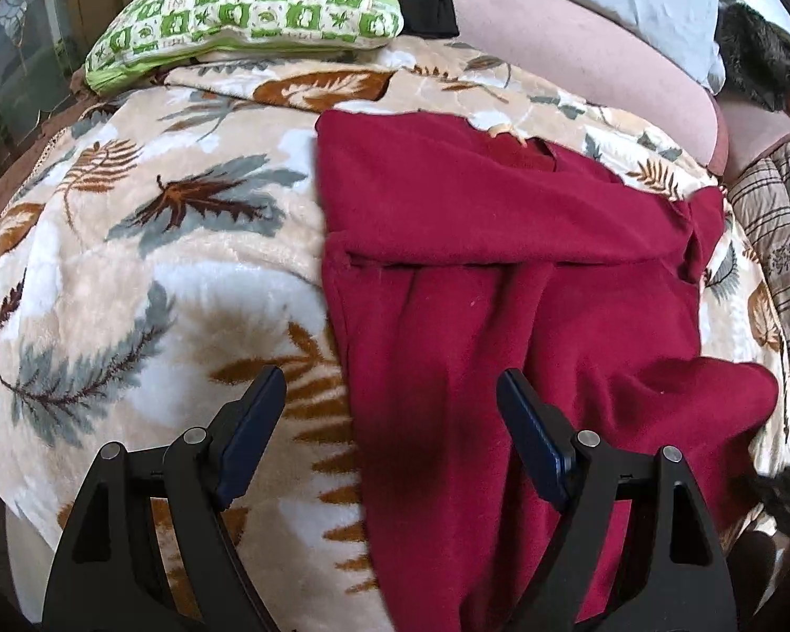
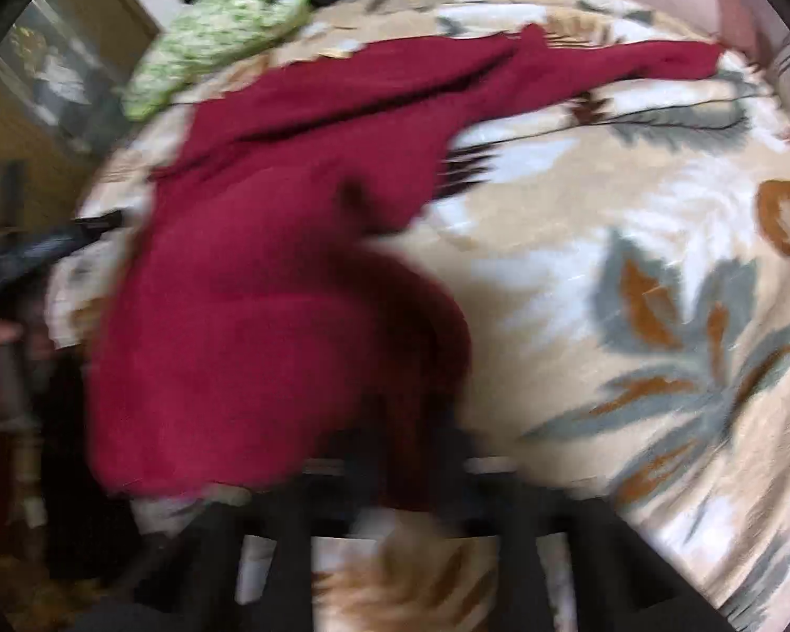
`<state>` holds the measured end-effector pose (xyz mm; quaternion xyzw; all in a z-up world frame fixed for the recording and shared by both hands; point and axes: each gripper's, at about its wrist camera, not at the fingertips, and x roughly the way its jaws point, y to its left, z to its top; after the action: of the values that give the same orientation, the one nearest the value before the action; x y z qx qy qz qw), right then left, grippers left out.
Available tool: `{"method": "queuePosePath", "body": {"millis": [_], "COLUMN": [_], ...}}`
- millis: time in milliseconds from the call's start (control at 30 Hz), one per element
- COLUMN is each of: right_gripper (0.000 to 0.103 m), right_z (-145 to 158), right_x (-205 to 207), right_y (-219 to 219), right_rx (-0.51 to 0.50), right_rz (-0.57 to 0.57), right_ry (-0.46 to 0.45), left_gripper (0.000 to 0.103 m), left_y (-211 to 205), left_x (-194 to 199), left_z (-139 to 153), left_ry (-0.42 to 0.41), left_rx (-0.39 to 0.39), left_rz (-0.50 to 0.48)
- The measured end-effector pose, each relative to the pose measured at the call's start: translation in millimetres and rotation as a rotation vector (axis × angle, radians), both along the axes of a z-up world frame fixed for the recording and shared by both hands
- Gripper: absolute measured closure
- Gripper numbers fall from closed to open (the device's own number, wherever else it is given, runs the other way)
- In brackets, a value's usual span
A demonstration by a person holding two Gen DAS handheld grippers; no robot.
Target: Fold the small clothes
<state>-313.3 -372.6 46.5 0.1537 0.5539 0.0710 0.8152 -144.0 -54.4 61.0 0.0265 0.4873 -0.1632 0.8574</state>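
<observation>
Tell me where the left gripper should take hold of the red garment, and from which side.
Grip the red garment at its near left edge, coming from the left over the blanket. That edge lies flat and free between the open fingers of the left gripper, so one finger could probably slide under it.

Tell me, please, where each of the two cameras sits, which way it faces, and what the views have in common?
Left wrist: sits on the left gripper, looking forward across the leaf-print blanket at the red garment; its open fingers frame the garment's left edge.
Right wrist: sits on the right gripper, blurred, looking along the red garment; its dark fingers show, grip unclear.
Shared: garment, blanket, green patterned pillow.
</observation>
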Motion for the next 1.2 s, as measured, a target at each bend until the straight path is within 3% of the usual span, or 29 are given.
{"method": "queuePosePath", "body": {"millis": [100, 267, 300, 367, 433, 667, 767, 867, 933, 1033, 1100, 1167, 1200], "right_gripper": [0.095, 0.094, 0.090, 0.061, 0.056, 0.056, 0.056, 0.056, 0.056, 0.055, 0.059, 0.091, 0.093], "right_z": [10, -13, -14, -1, 20, 49, 39, 19, 1, -27, -24, -16, -7], "right_x": [-28, -42, -38, -27, -5, 150, 219, 271, 286, 286, 283, 273, 263], "right_y": [3, -11, -19, -41, -63, -144, -177, -217, -241, -263, -265, -271, -275], "right_rx": [-0.003, -0.006, 0.018, 0.018, -0.026, -0.169, -0.222, -0.347, -0.351, -0.259, -0.271, -0.241, -0.209], "right_rz": [0.019, -0.006, -0.020, -0.079, -0.151, -0.493, -0.590, -0.668, -0.736, -0.774, -0.736, -0.706, -0.709], "right_ry": [0.043, 0.147, 0.149, 0.106, 0.008, -0.135, -0.082, 0.012, 0.049, 0.093, 0.029, 0.002, -0.030], "left_gripper": [0.021, 0.021, 0.021, 0.020, 0.020, 0.021, 0.021, 0.021, 0.021, 0.020, 0.020, 0.021, 0.021], "left_y": [-8, -33, -38, -47, -53, -68, -73, -76, -79, -82, -82, -81, -79], "left_x": [1, 2, 1, 0, 2, 21, 28, 35, 39, 43, 46, 49, 51], "left_z": [5, 1, 0, -1, -2, -11, -14, -16, -17, -17, -18, -19, -19], "left_ry": [-0.017, -0.010, -0.011, -0.035, -0.050, -0.024, -0.022, -0.006, -0.003, -0.009, -0.011, -0.008, -0.005], "left_rx": [-0.015, -0.004, 0.005, 0.021, 0.036, 0.011, 0.013, -0.005, -0.008, -0.004, -0.002, -0.005, -0.009], "left_rz": [-0.013, -0.063, -0.078, -0.103, -0.113, -0.123, -0.128, -0.130, -0.133, -0.145, -0.147, -0.141, -0.137]}}
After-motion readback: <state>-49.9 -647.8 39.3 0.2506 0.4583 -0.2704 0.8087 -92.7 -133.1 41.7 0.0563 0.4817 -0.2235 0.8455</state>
